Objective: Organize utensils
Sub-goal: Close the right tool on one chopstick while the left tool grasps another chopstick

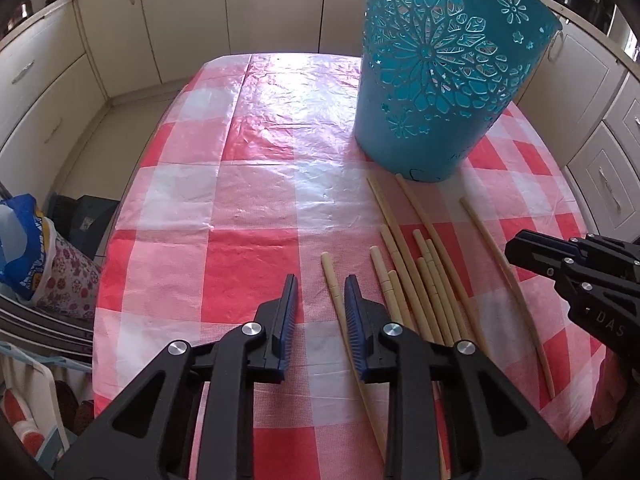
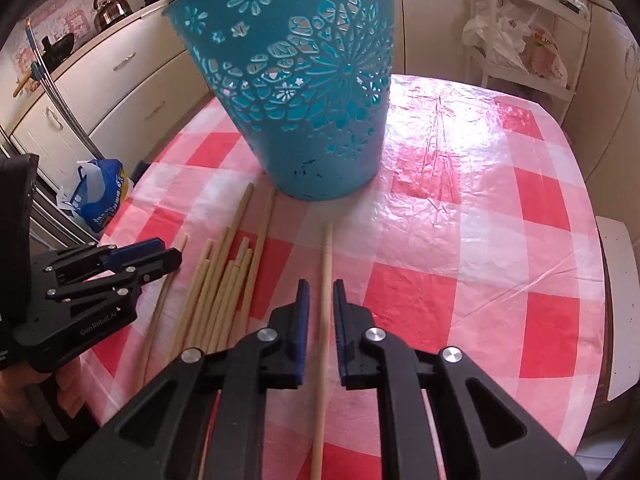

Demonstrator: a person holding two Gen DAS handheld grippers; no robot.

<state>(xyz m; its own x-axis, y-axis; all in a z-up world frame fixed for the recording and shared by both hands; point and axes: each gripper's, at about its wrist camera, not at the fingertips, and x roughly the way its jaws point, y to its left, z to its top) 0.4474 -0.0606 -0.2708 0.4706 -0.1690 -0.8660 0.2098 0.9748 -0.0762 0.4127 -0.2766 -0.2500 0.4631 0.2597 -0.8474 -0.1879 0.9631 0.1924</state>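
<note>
Chopsticks (image 1: pixel 416 280) lie loose on the checked tablecloth (image 1: pixel 240 208) before the blue basket (image 1: pixel 440 80); our left gripper (image 1: pixel 322 292) and right gripper (image 2: pixel 320 296) each straddle 1 stick, jaws narrowly apart, and we judge either could roll free.

Right tool (image 2: pixel 321 292) tilted down over the checkered desk (image 2: pixel 480 240), jaws slightly apart with one pale stick (image 2: pixel 326 280) running between them; pad contact unclear. Rest of the sticks (image 2: pixel 224 292) bunched left of the tool. Teal perforated bucket (image 2: pixel 304 92) ahead, upright. Left tool (image 2: pixel 168 252) far left, over the outermost stick.
</note>
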